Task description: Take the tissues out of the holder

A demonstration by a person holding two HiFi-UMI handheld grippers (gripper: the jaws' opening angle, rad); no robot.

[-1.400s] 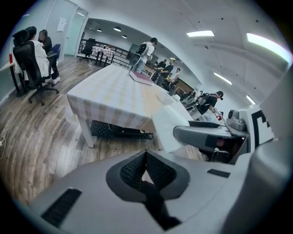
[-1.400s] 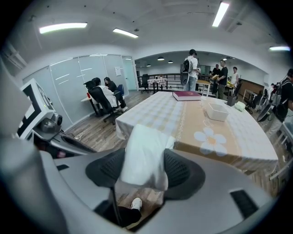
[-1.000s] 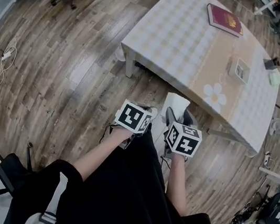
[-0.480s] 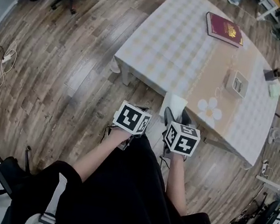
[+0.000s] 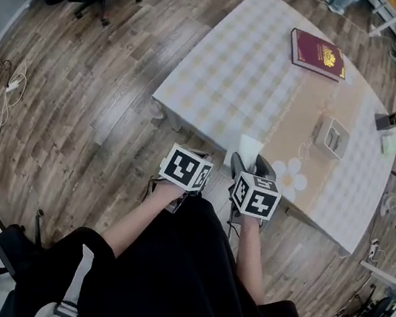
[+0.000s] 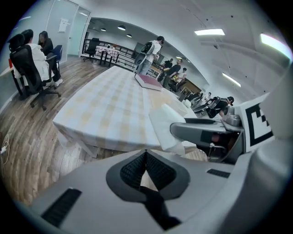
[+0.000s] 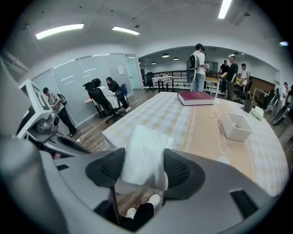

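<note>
Beside the bench (image 5: pixel 227 76) edge, the right gripper (image 7: pixel 139 170) is clamped on the tissues (image 5: pixel 250 145), already well apart from the holder (image 7: pixel 234 132); the left gripper (image 6: pixel 146 160) is closed, empty; only set-down seems left

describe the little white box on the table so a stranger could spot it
Find the big table with the pale checked cloth and follow its beige strip. The white box sits on that strip, between the printed flower and the dark red book. What sets it apart: open top, hard white walls; the book is flat and closed, the tissues in the right tongs soft.
</note>
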